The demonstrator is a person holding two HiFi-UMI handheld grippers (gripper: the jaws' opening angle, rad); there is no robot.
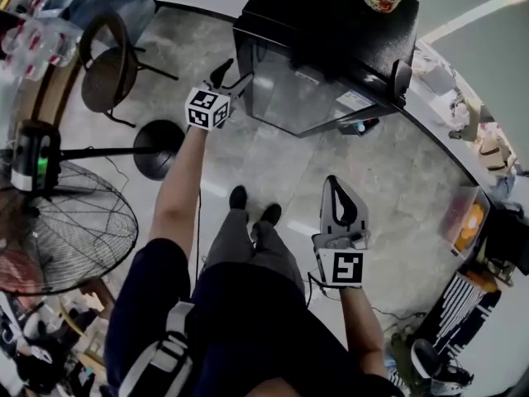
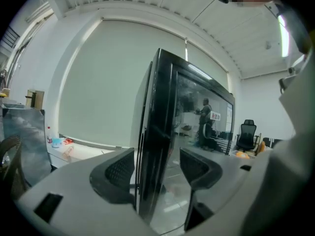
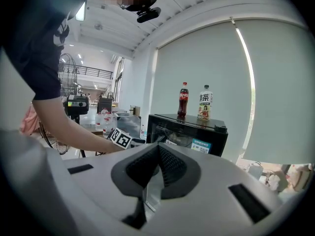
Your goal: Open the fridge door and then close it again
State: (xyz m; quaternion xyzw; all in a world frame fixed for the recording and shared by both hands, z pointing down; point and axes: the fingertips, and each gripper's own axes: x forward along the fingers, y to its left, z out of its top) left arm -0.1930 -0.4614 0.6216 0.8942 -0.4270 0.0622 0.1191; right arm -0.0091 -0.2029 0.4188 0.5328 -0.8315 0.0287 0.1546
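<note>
1. Left hand-held gripper (image 2: pixel 157 173): the jaws stand wide. The black frame at the free edge of the fridge door (image 2: pixel 165 127) lies between the pads (image 2: pixel 120 173). The near-side pad is just beside the frame, and a thin gap shows at the other pad, so no firm pinch is visible.
2. Right hand-held gripper (image 3: pixel 157 154): the jaws are together with nothing between them. It is held low, well apart from the fridge (image 1: pixel 331 23) and in front of it, and it plays no part in the grasp.
3. Fridge: a small black cabinet with a glass door that faces the person. The door looks shut or barely ajar; which of the two cannot be told. A cola bottle (image 3: pixel 183 99) and a tea bottle (image 3: pixel 205 102) stand upright on top of the fridge.
4. Step in hand (judged): this is the approach to the first half of the task. The left hand-held gripper is placed at the door's edge and the door has not yet swung out.
5. Next move (judged): close the jaws onto the frame. Then draw the edge toward the person along an arc about the hinge on the far side of the fridge. Keep the pull gentle so the bottles on top of the fridge stay upright.
6. Surroundings: a chair (image 1: pixel 107 73) stands to the left of the fridge. A floor fan (image 1: pixel 66 230) stands farther from the fridge on the same side.
</note>
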